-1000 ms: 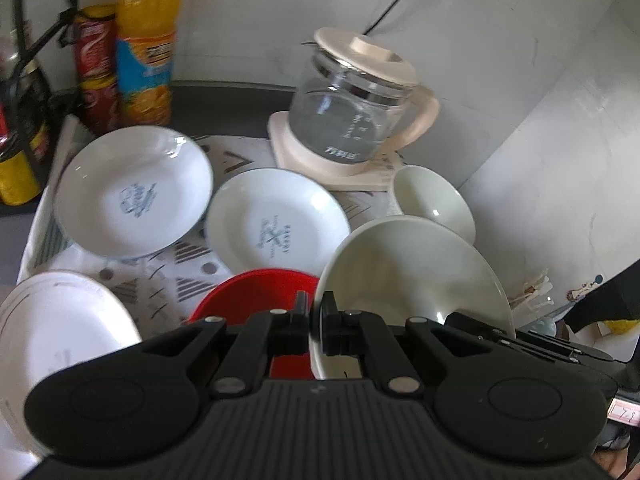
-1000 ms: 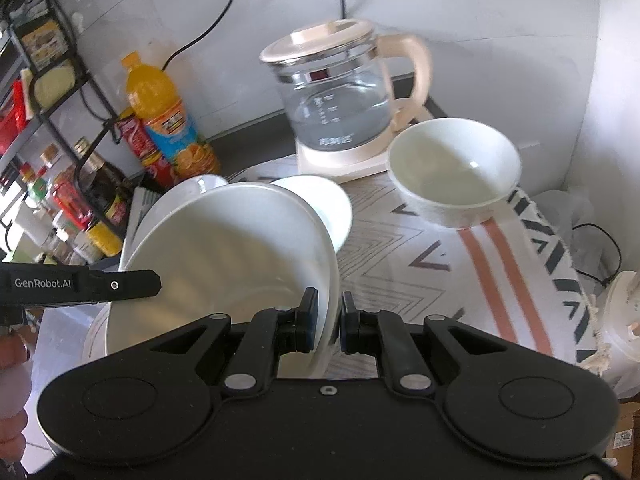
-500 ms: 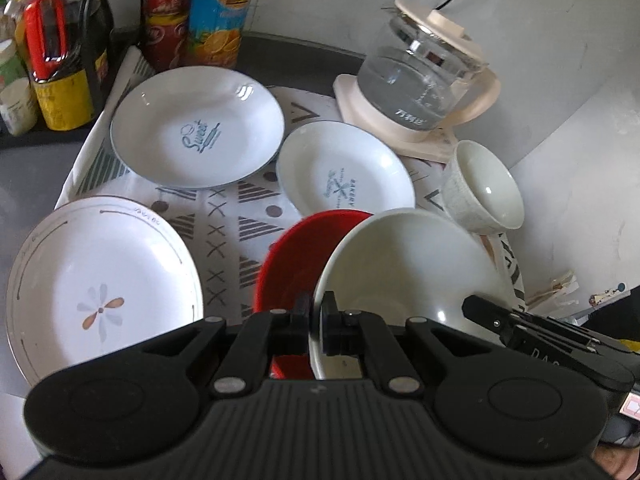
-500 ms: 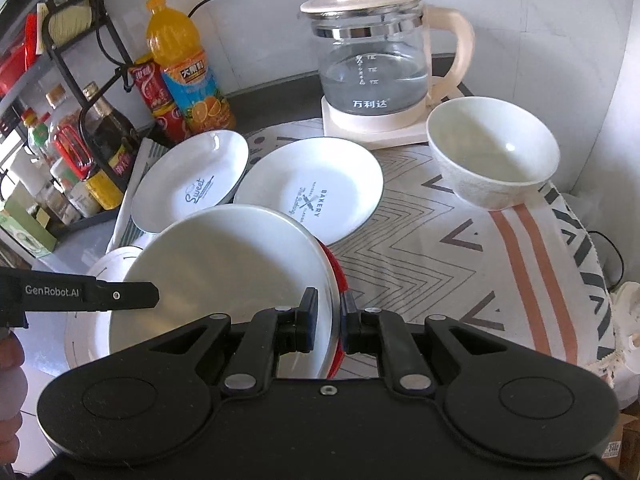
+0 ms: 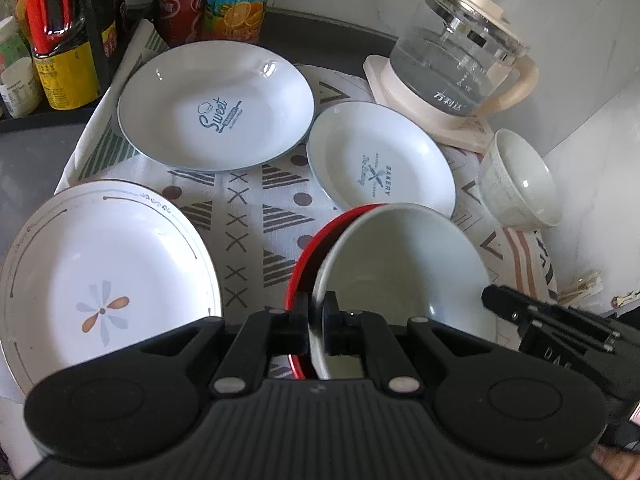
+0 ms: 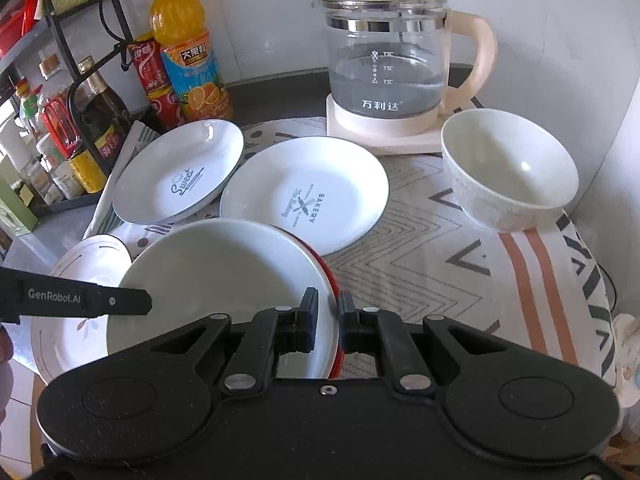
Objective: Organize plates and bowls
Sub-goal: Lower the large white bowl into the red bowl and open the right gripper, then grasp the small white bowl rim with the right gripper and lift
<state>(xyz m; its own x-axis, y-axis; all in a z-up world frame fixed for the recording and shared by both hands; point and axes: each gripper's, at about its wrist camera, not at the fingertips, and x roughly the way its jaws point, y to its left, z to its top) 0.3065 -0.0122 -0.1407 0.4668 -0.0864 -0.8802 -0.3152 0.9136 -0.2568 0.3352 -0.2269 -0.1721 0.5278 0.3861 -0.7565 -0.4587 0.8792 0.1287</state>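
I hold a white bowl (image 5: 400, 264) by opposite sides of its rim. My left gripper (image 5: 318, 320) is shut on the near left rim, and my right gripper (image 6: 328, 312) is shut on the right rim of the white bowl (image 6: 224, 272). The bowl is tilted, low over a red bowl (image 5: 302, 268) whose rim (image 6: 330, 276) shows just outside it. Whether the two bowls touch I cannot tell. On the patterned cloth lie a "Sweet" plate (image 5: 216, 108), a "Bakery" plate (image 5: 380, 164) and a flower plate (image 5: 100, 280). A smaller white bowl (image 6: 508, 168) stands at the right.
A glass kettle (image 6: 388, 68) on its cream base stands at the back, by the wall. An orange drink bottle (image 6: 188, 52), red cans and a rack of sauce bottles (image 6: 60, 120) crowd the back left. The wall closes in on the right.
Both grippers have sunk with the white bowl, down onto the red bowl. The plates on the cloth now show lower and fuller in both views.
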